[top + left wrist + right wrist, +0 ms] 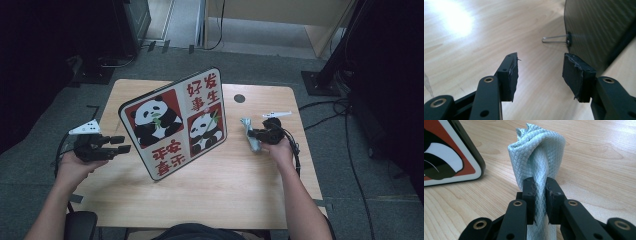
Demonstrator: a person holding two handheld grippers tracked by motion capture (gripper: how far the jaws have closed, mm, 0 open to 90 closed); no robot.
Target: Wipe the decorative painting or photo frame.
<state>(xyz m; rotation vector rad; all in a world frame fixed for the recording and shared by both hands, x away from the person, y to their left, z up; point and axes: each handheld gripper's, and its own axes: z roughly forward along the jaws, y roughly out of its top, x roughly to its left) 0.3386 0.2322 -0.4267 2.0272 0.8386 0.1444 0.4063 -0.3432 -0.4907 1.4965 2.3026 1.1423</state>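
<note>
A square panda picture board (173, 122) stands tilted on the wooden table (235, 175), propped from behind by a wire stand (555, 39). Its dark back (599, 27) fills the upper right of the left gripper view. My left gripper (120, 144) hovers just left of the board, jaws open with nothing between them (540, 75). My right gripper (251, 134) sits to the right of the board, shut on a folded pale blue-grey cloth (539, 157). The cloth (249, 134) sticks up past the jaws, and the board's front corner (446, 152) lies to its left.
A dark round hole (239, 98) marks the table's far side. Black stands and cables (345, 115) crowd the carpeted floor to the right, and more dark equipment (100, 65) sits at the far left. Bare tabletop stretches in front of the board.
</note>
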